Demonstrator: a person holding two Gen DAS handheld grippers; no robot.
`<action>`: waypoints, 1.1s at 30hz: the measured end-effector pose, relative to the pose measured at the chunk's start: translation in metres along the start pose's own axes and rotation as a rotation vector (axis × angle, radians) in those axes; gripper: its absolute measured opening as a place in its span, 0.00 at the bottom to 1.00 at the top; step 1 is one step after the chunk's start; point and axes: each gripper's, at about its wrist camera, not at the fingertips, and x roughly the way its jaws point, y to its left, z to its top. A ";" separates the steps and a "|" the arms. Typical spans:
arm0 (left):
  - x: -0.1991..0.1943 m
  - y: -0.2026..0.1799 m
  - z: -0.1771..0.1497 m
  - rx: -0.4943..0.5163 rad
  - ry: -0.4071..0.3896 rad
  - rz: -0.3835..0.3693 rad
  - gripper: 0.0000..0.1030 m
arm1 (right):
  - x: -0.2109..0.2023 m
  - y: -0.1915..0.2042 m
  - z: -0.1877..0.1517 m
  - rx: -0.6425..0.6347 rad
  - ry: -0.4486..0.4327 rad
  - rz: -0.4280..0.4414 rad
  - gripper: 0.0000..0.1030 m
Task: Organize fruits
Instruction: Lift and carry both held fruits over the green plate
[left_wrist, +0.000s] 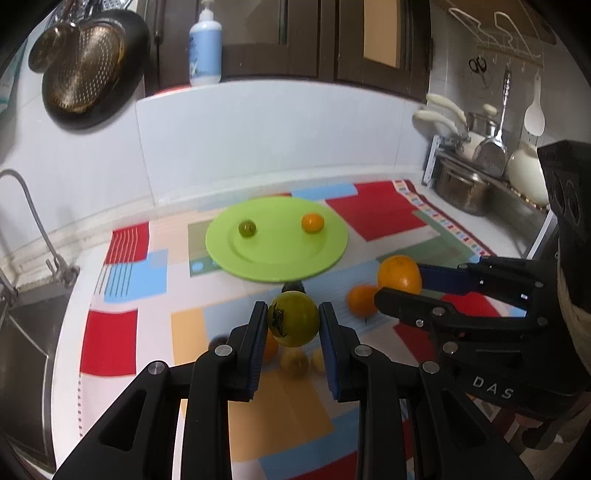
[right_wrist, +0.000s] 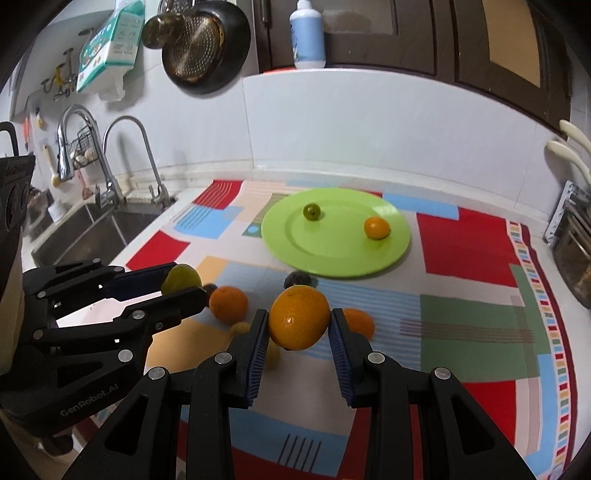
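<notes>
My left gripper (left_wrist: 293, 321) is shut on a yellow-green tomato (left_wrist: 294, 323) and holds it above the patterned cloth; it also shows in the right wrist view (right_wrist: 181, 283). My right gripper (right_wrist: 298, 325) is shut on a large orange (right_wrist: 299, 317), seen from the left wrist view too (left_wrist: 399, 274). A green plate (left_wrist: 277, 254) lies ahead with a small green fruit (left_wrist: 247, 228) and a small orange fruit (left_wrist: 312, 222) on it. More oranges (right_wrist: 228, 303), small yellow fruits (right_wrist: 240, 328) and a dark fruit (right_wrist: 295, 279) lie on the cloth under the grippers.
A sink (right_wrist: 85, 236) with two faucets lies to the left. Pots and utensils (left_wrist: 476, 162) stand on a rack at the right. A white backsplash (left_wrist: 277, 140) runs behind the plate. A pan and strainer (left_wrist: 92, 62) hang on the wall.
</notes>
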 end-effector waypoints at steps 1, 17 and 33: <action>0.000 0.000 0.004 0.002 -0.011 0.001 0.27 | -0.001 -0.001 0.002 0.002 -0.006 0.000 0.33; 0.013 0.014 0.064 0.017 -0.108 0.013 0.27 | 0.003 -0.020 0.062 0.027 -0.110 -0.004 0.33; 0.073 0.036 0.115 0.028 -0.096 0.000 0.27 | 0.054 -0.045 0.115 0.048 -0.102 0.002 0.33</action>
